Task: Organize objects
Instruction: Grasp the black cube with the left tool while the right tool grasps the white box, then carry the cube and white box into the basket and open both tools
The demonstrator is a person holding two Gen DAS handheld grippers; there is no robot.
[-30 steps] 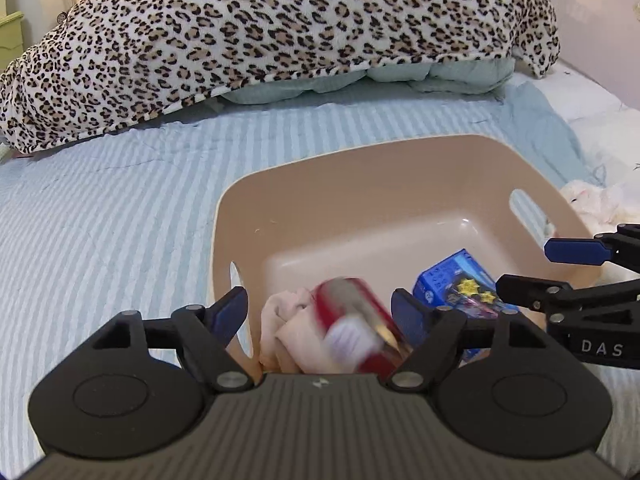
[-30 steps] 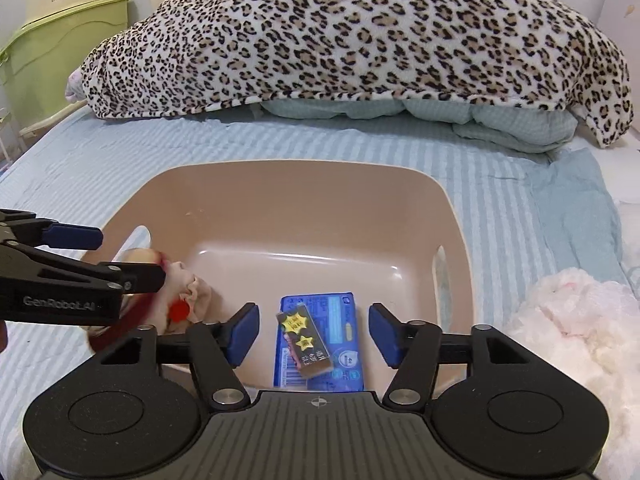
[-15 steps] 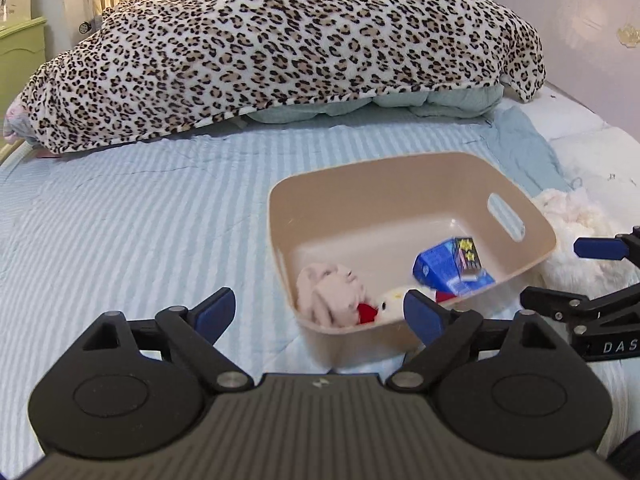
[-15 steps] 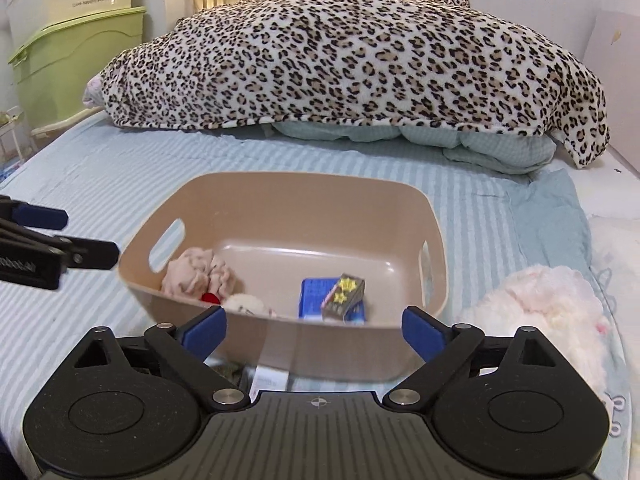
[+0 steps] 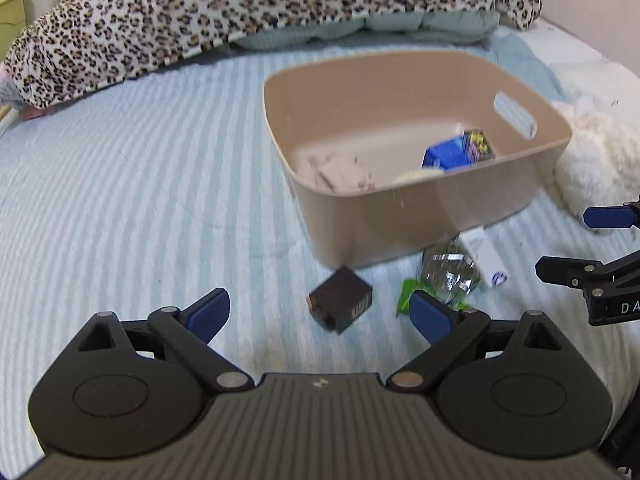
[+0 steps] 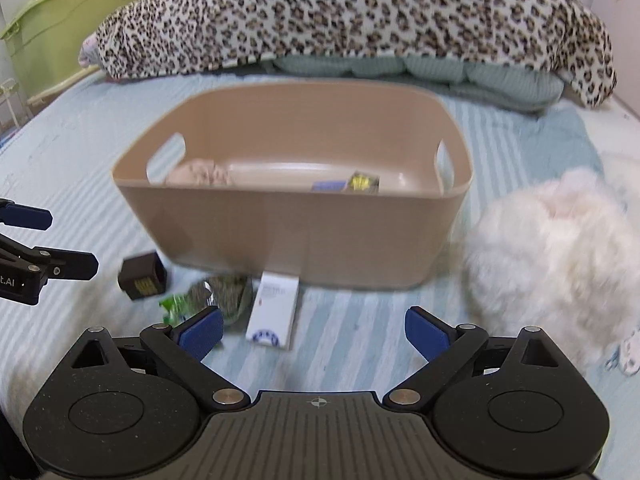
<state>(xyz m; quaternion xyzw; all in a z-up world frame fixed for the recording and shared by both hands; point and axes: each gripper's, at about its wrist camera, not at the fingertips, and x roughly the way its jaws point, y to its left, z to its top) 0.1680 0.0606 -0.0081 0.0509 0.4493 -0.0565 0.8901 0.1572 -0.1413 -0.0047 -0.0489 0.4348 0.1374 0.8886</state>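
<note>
A beige basket [image 5: 420, 208] [image 6: 296, 232] stands on the striped bed, with a pink plush [image 5: 340, 172] and a blue box [image 5: 456, 152] inside it. In front of it lie a small black box [image 5: 340, 305] [image 6: 143, 276], a crumpled clear-and-green packet [image 5: 446, 272] [image 6: 224, 292] and a white carton [image 5: 482, 256] [image 6: 274, 312]. My left gripper [image 5: 319, 314] hovers just short of the black box, its jaws opening with nothing between them. My right gripper [image 6: 314, 330] is open and holds nothing, with the white carton just ahead of its left finger.
A white fluffy plush [image 6: 552, 248] [image 5: 592, 164] lies right of the basket. A leopard-print blanket [image 6: 360, 16] over a pale green quilt covers the far end of the bed. Green storage bins [image 6: 60, 28] stand beyond the bed's left edge.
Both grippers have drawn back from over the basket and opened wider. A red-and-white toy and a starred box now lie in the basket. The items in front of it have come into view.
</note>
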